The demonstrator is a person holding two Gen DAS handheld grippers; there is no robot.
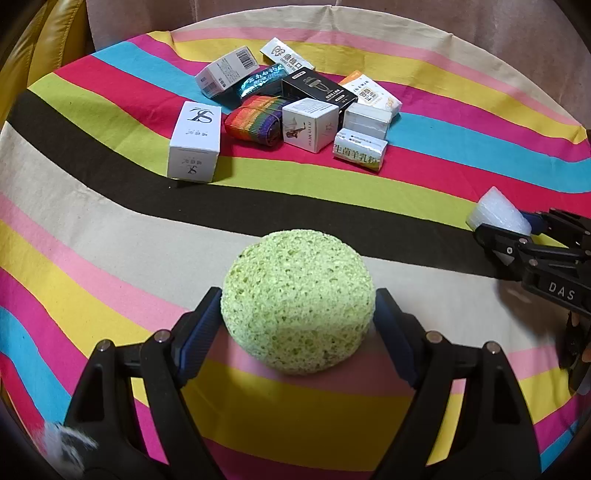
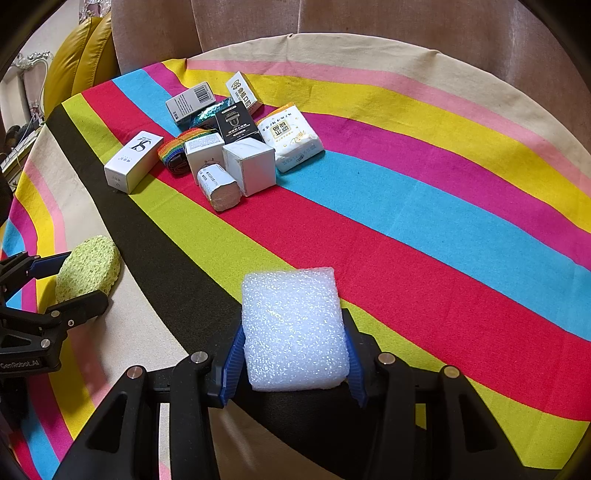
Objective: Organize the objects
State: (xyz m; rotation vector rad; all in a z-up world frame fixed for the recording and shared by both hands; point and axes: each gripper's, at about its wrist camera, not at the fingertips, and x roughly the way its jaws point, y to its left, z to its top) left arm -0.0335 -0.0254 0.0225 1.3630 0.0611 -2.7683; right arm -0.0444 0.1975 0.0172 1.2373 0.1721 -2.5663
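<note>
Green sponge, round and porous, sits clamped between the blue pads of the left gripper, both pads pressing its sides, held over the pale and pink stripes of the striped cloth that covers the surface. White foam block is pinched the same way in the right gripper, pads against its two sides, over the dark and lime stripes. Each gripper shows at the edge of the other's view, well apart from each other.

Far side of the cloth: a loose cluster of small packages, mostly closed boxes, contents not visible. White box with black script logo lies a little apart on the left of the pile. Rainbow strap roll lies beside it, touching the white cube box. Black box lies behind the cube. Barcode box and shiny teal packet are at the back left, long white box at the back. Tissue pack is on the right of the pile, plain white box in front of it. Small wrapped sachet lies at the front, nearest the grippers.

No tray or bin in view; everything rests straight on the cloth. Brown upholstery and a yellow cushion are beyond the surface.
</note>
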